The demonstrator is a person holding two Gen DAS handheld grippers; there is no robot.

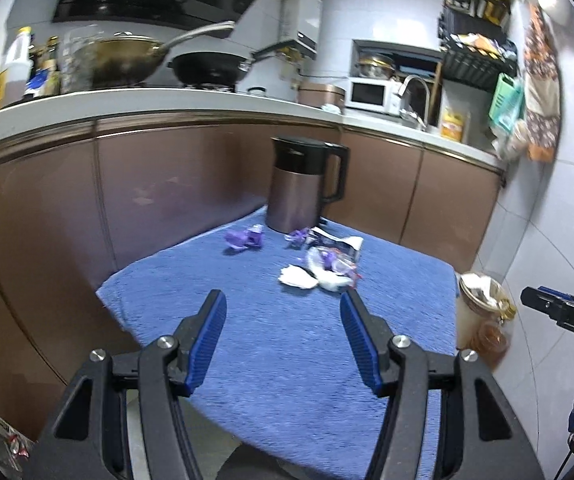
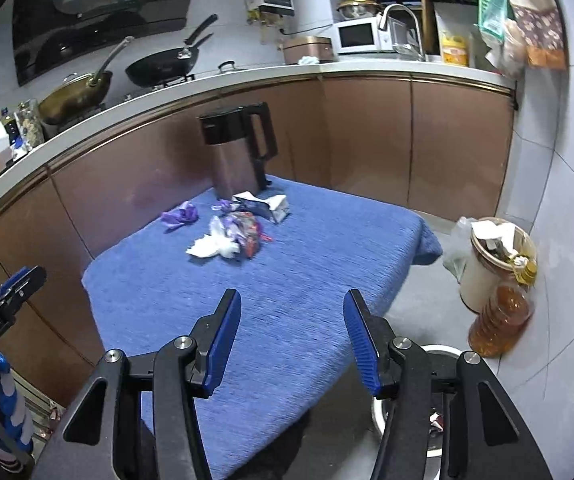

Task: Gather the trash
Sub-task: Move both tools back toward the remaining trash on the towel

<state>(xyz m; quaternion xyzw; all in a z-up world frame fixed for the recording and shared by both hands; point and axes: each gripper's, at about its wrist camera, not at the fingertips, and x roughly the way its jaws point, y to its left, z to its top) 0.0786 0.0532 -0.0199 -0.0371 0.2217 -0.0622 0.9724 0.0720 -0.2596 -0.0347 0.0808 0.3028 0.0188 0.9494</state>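
Observation:
Trash lies on a blue towel-covered table (image 1: 271, 344) (image 2: 307, 280): a crumpled white tissue (image 1: 297, 276) (image 2: 207, 247), a clear plastic wrapper with coloured print (image 1: 333, 260) (image 2: 243, 232), a torn white packet (image 1: 343, 245) (image 2: 265, 205) and purple wrappers (image 1: 243, 238) (image 2: 181, 216). A beige bin (image 1: 477, 304) (image 2: 491, 264) with paper in it stands on the floor to the right of the table. My left gripper (image 1: 283, 300) is open and empty, above the table's near part. My right gripper (image 2: 293, 300) is open and empty, above the table's near right edge.
A brown kettle (image 1: 301, 186) (image 2: 239, 148) stands at the table's far edge behind the trash. An oil bottle (image 2: 501, 320) leans by the bin. A metal bowl (image 2: 427, 400) sits on the floor below the right gripper. Brown cabinets (image 1: 167, 184) and a cluttered counter run behind.

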